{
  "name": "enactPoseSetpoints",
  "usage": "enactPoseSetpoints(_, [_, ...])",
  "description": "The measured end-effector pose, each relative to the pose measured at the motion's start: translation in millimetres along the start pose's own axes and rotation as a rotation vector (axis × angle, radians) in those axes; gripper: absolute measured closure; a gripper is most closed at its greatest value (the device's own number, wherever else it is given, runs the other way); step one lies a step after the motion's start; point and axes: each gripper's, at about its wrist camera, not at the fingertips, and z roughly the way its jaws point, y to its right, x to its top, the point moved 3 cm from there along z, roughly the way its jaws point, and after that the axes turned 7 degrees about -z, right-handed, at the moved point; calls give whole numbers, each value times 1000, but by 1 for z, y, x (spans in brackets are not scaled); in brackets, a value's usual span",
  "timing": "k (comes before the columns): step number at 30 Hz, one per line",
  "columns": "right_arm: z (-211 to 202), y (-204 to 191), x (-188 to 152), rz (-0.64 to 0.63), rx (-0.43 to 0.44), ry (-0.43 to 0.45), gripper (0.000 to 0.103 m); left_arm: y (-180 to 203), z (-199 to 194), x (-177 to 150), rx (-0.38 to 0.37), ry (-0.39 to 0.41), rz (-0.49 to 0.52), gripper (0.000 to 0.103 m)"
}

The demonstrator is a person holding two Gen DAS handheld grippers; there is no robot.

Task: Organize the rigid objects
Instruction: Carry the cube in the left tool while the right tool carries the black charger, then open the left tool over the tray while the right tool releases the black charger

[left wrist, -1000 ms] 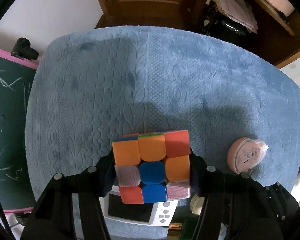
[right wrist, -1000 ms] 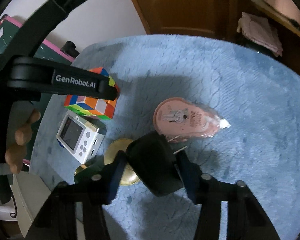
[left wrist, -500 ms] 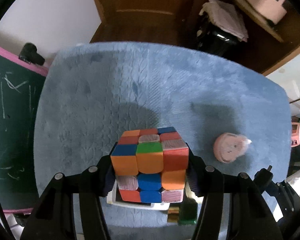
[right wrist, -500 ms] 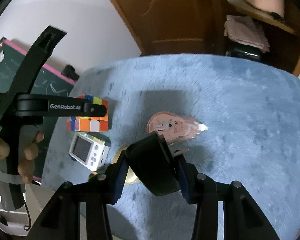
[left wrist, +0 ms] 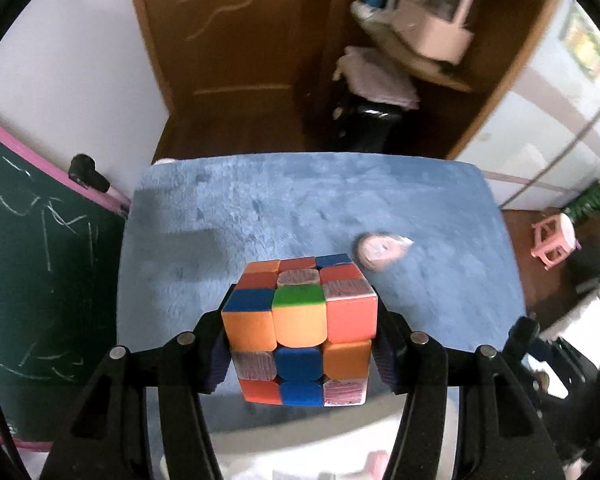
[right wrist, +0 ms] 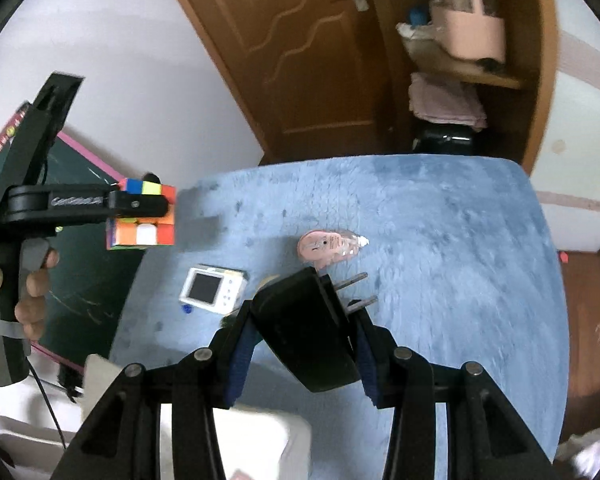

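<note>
bench (right wrist: 460,240): blue plush cover, wooden door (right wrist: 300,60) behind | on it: one camera (right wrist: 212,289), one pink tape dispenser (right wrist: 326,245) | left gripper (left wrist: 300,332) clamps one puzzle cube (left wrist: 300,328) | right gripper (right wrist: 300,336) clamps one black plug adapter (right wrist: 304,332)

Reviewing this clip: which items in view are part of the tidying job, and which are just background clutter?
Part of the job:
- puzzle cube, held in left gripper
- black plug adapter, held in right gripper
- pink tape dispenser on the blue mat
- small white camera on the mat

Lying about:
- chalkboard
- wooden door
- pink stool
</note>
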Motion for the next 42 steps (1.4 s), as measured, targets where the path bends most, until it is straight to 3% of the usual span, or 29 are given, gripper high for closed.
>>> enactPoseSetpoints(8, [-90,-43,-45,3,-102,109,57,-10,-80,-69,-90,80,94,42])
enactPoseSetpoints(15, [-123,-90,-83,1,-118,101,57,-16,-84,-137,-93,31,204,42])
enactPoseSetpoints(23, [-87,-135,-149,8,-117,-21,57,-13,-49,-193,-65,-32,361,42])
enactPoseSetpoints(28, [-46,-145,-185,72,-98,-119,57,-12,-10,-204,-90,-95,365,42])
enactPoseSetpoints(42, [-9,-135,-211,105,-179,-205,57,15,59,-212,-63,-184,415,41])
